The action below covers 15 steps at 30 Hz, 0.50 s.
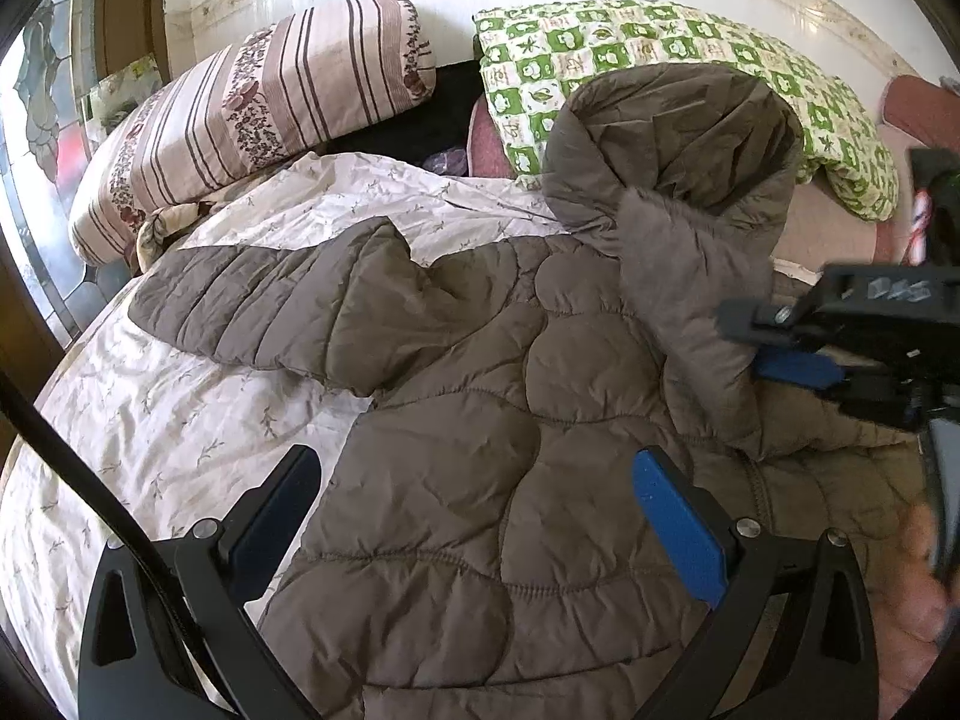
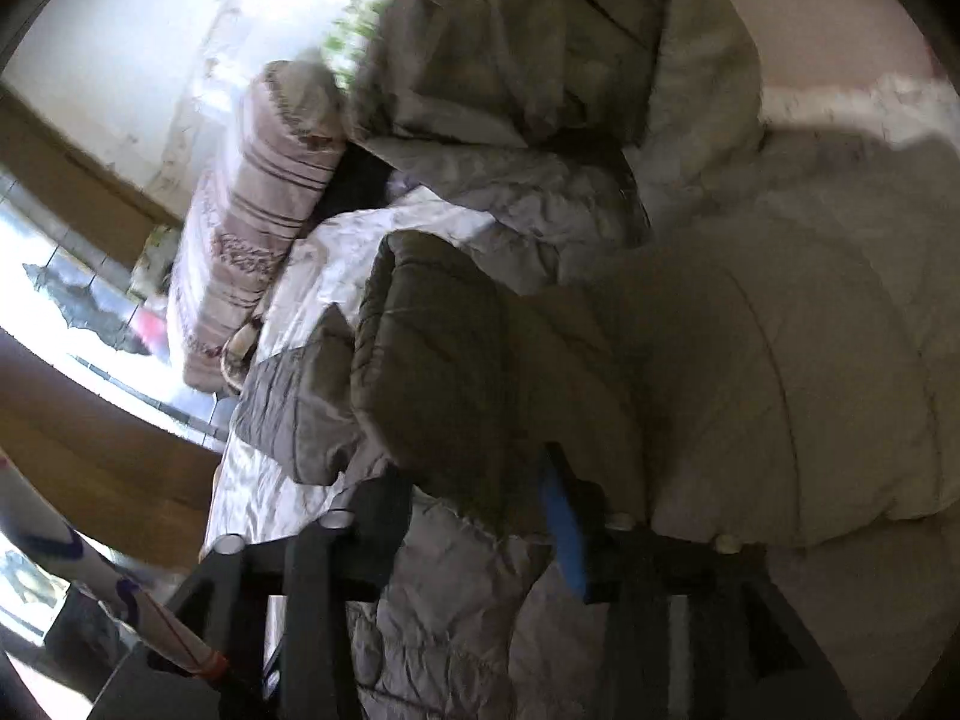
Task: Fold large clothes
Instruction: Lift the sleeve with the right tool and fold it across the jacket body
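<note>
A brown quilted hooded jacket lies spread on the bed, its left sleeve stretched out to the left and its hood at the back. My left gripper is open, its jaws wide apart above the jacket's body, holding nothing. My right gripper shows at the right in the left wrist view, shut on a lifted fold of the jacket below the hood. In the blurred right wrist view that gripper pinches the brown jacket fabric between its fingers.
The jacket rests on a white floral sheet. A striped pillow lies at the back left and a green checked quilt at the back right. A window and wooden frame stand to the left.
</note>
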### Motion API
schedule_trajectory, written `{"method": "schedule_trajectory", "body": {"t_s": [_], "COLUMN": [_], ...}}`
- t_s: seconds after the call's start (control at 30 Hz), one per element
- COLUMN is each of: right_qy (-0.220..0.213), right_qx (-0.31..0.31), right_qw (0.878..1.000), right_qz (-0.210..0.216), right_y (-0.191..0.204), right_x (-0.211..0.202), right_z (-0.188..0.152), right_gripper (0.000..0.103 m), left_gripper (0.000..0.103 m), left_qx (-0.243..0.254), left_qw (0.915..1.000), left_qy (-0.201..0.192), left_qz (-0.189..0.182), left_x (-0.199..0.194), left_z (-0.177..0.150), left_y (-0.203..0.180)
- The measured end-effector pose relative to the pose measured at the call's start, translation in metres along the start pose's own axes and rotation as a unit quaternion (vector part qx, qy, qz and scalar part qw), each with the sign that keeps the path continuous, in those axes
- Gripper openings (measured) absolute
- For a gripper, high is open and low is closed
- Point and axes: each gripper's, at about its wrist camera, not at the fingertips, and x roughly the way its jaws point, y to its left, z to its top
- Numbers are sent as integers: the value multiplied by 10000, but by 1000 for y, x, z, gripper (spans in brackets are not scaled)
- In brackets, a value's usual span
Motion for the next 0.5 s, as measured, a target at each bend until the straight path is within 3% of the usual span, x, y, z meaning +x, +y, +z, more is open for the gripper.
{"method": "schedule_trajectory", "body": {"t_s": [0.03,0.1,0.17,0.27,0.37,0.43,0.5], "right_qy": [-132,-465,-733,-801,-929,-872,-538], "right_qx": [-112,-235,-155,97,312,458,632], "right_qw": [9998,9984,9957,9931,9796,9689,9601], "right_qz": [-37,-236,-536,-846,-1753,-2269,-2672], "right_y": [2,1,-15,-46,-79,-98,-126], "right_x": [-10,-32,-53,-69,-79,-76,-62], "right_z": [3,10,20,26,26,28,26], "right_gripper": [55,71,71,71,71,71,67], "left_gripper": [103,103,103,103,103,103,103], "left_qx": [2,1,-3,2,10,9,31], "left_qw": [10000,10000,10000,10000,10000,9999,9999], "left_qy": [7,20,44,81,84,100,146], "left_qz": [-2,-1,0,-8,-2,-4,-5], "left_x": [1,2,4,6,7,8,11], "left_z": [0,0,-1,-2,-2,-3,-4], "left_y": [0,-1,-1,-2,-2,-3,-4]}}
